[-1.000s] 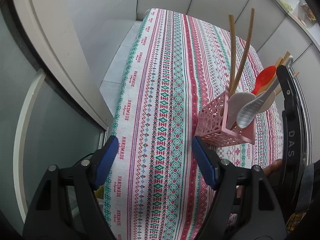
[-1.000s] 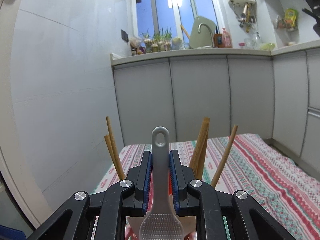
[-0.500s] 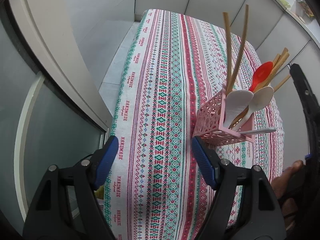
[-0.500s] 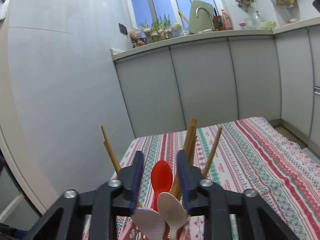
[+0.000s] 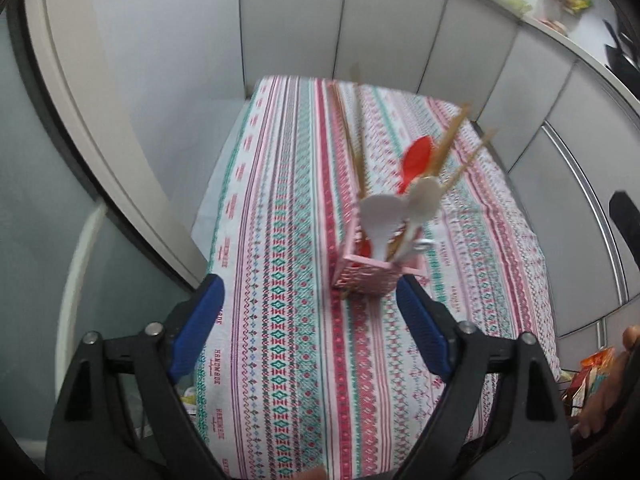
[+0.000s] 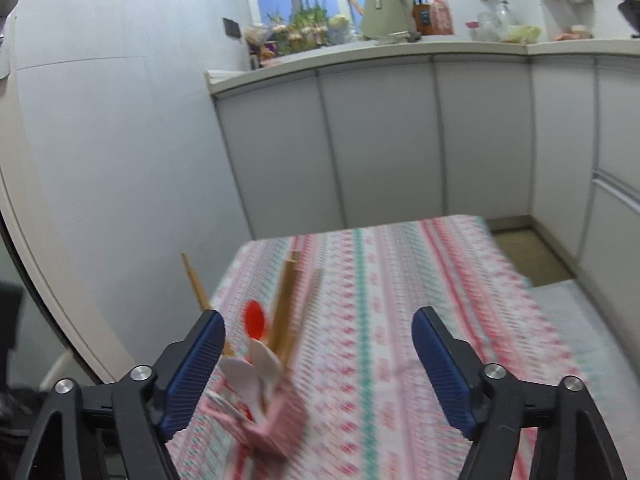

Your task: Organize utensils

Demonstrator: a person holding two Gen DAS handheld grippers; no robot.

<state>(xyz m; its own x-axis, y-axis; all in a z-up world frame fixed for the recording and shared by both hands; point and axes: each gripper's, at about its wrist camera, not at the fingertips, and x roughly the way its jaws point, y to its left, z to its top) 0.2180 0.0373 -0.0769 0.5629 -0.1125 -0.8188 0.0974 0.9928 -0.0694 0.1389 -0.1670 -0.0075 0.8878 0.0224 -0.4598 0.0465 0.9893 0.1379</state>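
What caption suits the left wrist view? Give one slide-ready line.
Open left gripper faces a pink holder of spoons and chopsticks on a striped tablecloth.

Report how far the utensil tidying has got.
Looks nearly done: the spoons, the red spoon and the chopsticks stand in the pink holder. Nothing is in hand; the left gripper and the right gripper are open. No loose utensils show on the tablecloth.

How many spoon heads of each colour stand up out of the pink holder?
Red spoon: 1
White spoon: 1
Cream spoon: 1
Total: 3, all in the pink holder. The wooden chopsticks are too blurred to count.
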